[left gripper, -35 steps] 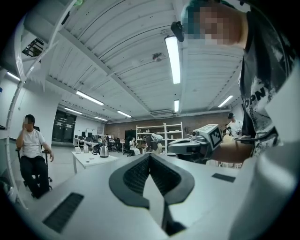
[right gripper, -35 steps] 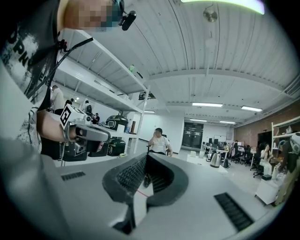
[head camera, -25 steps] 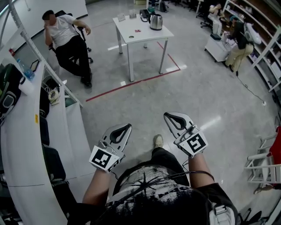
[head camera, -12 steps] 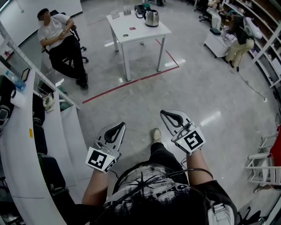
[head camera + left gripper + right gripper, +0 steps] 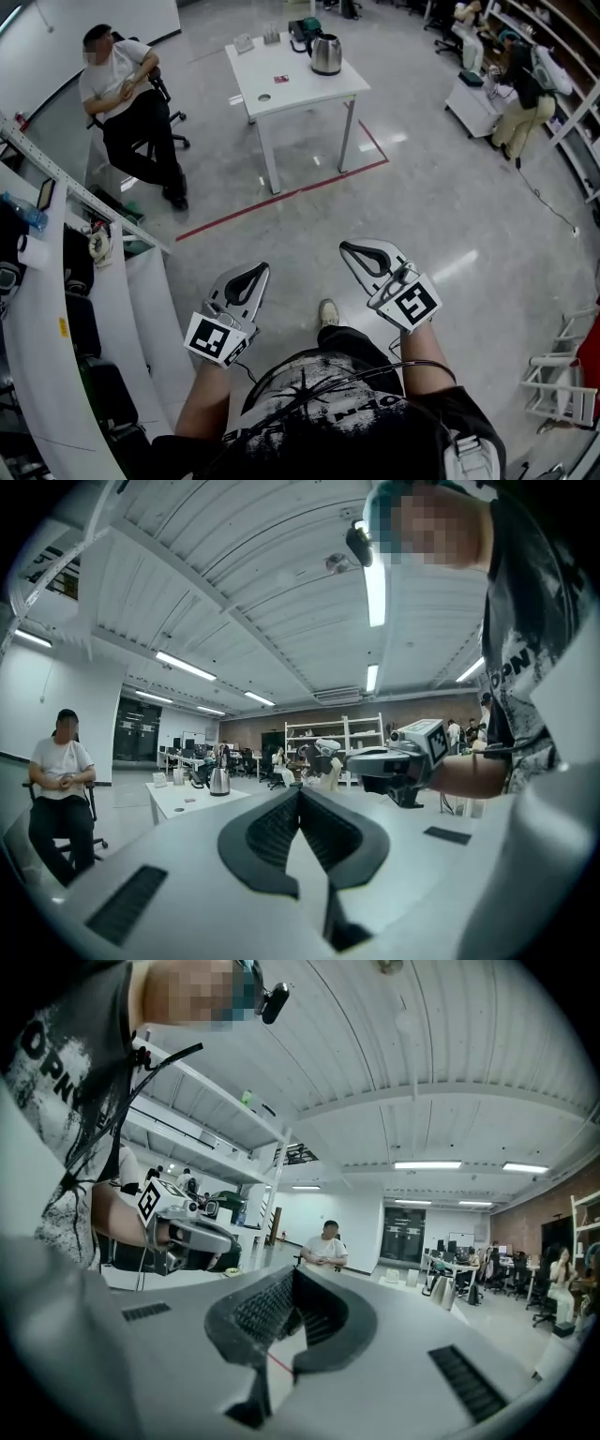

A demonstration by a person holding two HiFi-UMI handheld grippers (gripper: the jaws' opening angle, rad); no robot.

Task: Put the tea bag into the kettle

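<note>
The steel kettle (image 5: 326, 54) stands at the back of a white table (image 5: 319, 89) across the room, far ahead of both grippers. A small red packet (image 5: 280, 78), likely the tea bag, lies on the tabletop. My left gripper (image 5: 270, 268) and right gripper (image 5: 346, 247) are held level in front of the person's waist, above the floor. Both are shut with nothing between their jaws. In the left gripper view the shut jaws (image 5: 300, 790) point toward the kettle (image 5: 218, 780). The right gripper's shut jaws (image 5: 293, 1271) point toward a seated person (image 5: 324, 1246).
A person sits on an office chair (image 5: 127, 98) left of the table. A red line (image 5: 281, 195) is taped on the floor in front of the table. White curved desks (image 5: 56, 319) run along the left. Shelving and another person (image 5: 520, 94) are at the right.
The person has walked forward, carrying both shut grippers along. The table and red floor line sit lower and larger in the head view than half a second ago.
</note>
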